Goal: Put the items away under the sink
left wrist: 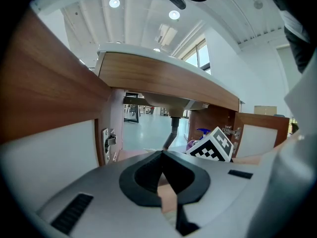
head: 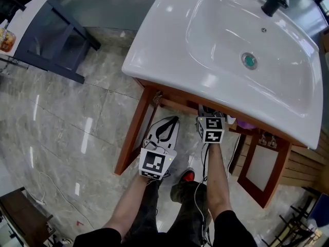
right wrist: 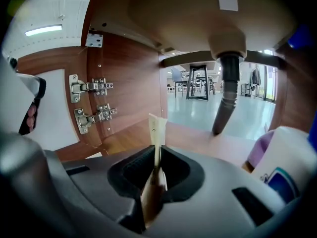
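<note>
- The left claw (left wrist: 161,153) hangs outside the open wooden cabinet (head: 132,138), in front of its left side. Its jaws are clenched tip to tip, and nothing can be seen between them.
- The left cabinet door (right wrist: 47,115) stands open, with two metal hinges (right wrist: 91,87) on its inner face.
- The white sink (head: 169,40) sits on top of the cabinet. A dark drain pipe (right wrist: 225,100) runs down from its underside towards the back.
- The right claw (right wrist: 157,155) reaches inside the cabinet, under the basin. It is clenched on a thin cream packet (right wrist: 157,130), which stands on edge between the pads, above the wooden cabinet floor (right wrist: 193,138).
- Just right of that claw, inside the cabinet, stands a white bottle (right wrist: 290,170) with a blue label. A purple item (right wrist: 257,150) beside it is too blurred to name.
- The right cabinet door (head: 263,166) also stands open.
</note>
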The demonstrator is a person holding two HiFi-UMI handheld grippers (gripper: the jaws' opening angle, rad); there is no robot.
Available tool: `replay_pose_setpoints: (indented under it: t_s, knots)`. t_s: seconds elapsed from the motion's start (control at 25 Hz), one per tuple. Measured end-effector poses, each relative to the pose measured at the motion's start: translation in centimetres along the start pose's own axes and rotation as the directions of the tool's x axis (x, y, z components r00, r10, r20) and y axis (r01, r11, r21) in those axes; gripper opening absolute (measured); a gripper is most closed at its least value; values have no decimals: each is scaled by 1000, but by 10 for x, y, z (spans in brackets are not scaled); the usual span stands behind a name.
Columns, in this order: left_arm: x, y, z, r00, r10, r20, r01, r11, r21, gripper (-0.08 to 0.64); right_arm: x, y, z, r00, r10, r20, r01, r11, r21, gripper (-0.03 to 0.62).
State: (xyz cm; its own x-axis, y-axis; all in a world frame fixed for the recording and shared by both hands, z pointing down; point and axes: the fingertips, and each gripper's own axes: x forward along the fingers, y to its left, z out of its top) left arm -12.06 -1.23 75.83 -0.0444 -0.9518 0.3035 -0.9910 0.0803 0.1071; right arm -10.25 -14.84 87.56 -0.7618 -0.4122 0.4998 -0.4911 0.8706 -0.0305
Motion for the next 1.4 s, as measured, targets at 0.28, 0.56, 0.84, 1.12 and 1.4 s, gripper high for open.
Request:
replay_pose_setpoints:
  t_s: [0.28,0.56,0.84,1.12,1.4]
  knots:
    - [-3,0,3,1000,-4,11,4,1000,10,6,-6,3,8,998,-14,59,14,1000,-7,137]
    - [-7,-3,5,1000,-5,16,4,1000,21,6,-16,10,16,996,7,85,-6,1000,-16,193]
    - [-19,-6,28,1000,-3,23,2,999,53,6,-47,24,43,988,40,146,-34,999,-40,169]
    - [-37,-21,63,1000,-11,19,10,998,69,6,-102,31,61,990,44,135,-39,999,-38,72]
    - [-50,-52,114,998,-54,-15,55,996,74,6,-171,19,93,993,11,120,-12,1000,10,40]
